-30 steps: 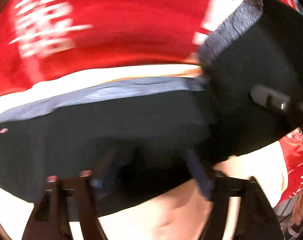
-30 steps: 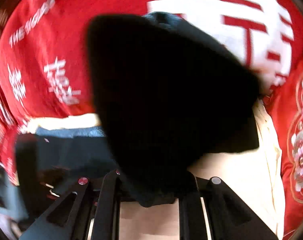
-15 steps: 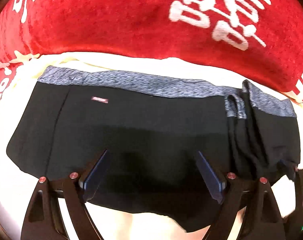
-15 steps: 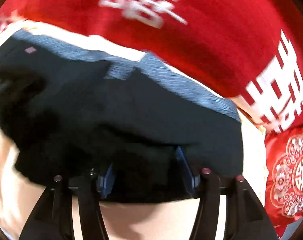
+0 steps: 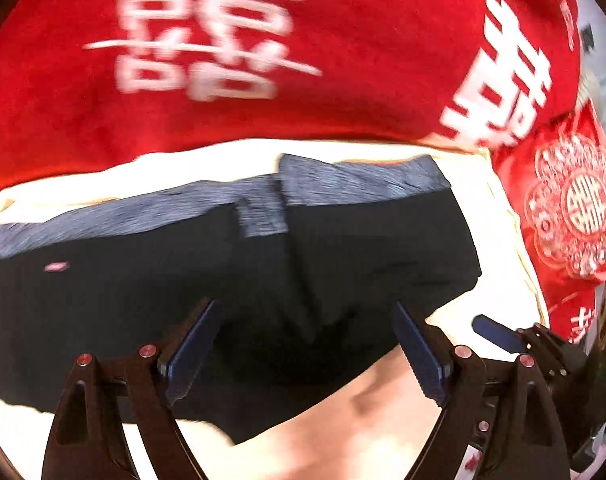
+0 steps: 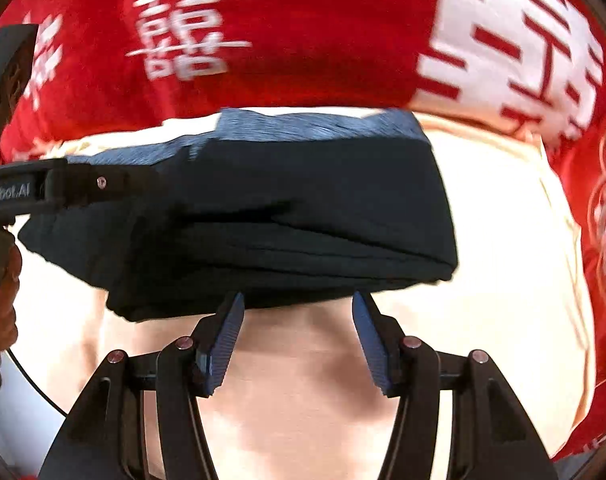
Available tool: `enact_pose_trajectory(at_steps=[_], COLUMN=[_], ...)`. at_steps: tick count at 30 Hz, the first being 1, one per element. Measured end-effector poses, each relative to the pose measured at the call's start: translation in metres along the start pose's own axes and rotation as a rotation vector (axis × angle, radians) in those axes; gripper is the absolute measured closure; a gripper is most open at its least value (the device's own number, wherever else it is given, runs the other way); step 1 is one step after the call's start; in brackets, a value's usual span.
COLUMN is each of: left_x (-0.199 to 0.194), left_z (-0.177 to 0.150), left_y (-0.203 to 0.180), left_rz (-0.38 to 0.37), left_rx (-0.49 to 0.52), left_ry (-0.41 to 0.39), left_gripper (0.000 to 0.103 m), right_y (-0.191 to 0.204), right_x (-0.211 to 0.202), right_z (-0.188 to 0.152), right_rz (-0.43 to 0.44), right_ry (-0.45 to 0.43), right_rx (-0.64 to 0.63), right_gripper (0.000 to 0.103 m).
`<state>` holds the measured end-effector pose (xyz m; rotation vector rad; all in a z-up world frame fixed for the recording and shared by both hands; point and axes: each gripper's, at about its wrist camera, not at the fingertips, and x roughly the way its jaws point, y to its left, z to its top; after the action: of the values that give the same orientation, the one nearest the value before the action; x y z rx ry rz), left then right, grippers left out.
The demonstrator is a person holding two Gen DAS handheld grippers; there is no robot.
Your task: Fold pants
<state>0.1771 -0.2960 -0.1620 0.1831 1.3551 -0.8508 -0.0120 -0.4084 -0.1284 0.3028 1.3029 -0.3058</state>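
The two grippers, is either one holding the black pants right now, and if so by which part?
Nothing is held. The left gripper and right gripper are both open, and the folded black pants lie loose on the cream cloth.

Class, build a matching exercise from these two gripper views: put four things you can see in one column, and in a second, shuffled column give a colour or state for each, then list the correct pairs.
Column 1
1. pants
2. waistband
3. blanket
4. right gripper

Column 2
A. red with white characters
B. open, holding nothing
C. black, folded over on the cream sheet
D. heathered blue-grey strip along the far edge

Pairs: 1-C, 2-D, 3-A, 4-B
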Motion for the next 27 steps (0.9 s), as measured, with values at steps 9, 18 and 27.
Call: enact_pose_trajectory(at_steps=[9, 18, 27], left_x=[0.033, 0.028, 0.036], left_z=[0.009, 0.005, -0.036], left_y=[-0.009, -0.017, -0.005], left_rz=[-0.032, -0.1, 0.003], left_rx=[-0.046, -0.082, -0.033], left_ry=[0.096, 0.096, 0.13], left_gripper=[0.04, 0.095, 0.097], right_y=[-0.033, -0.058, -0.075], right_x=[0.003, 0.005, 0.003], right_z=[-0.008, -0.01, -0.005], right_rz=[0.068, 0.098, 0.112], right_ry=[0.02, 0.038, 0.042], right_rx=[0.128, 0.198, 0.209], right_gripper=[0.043, 0.044, 0.044])
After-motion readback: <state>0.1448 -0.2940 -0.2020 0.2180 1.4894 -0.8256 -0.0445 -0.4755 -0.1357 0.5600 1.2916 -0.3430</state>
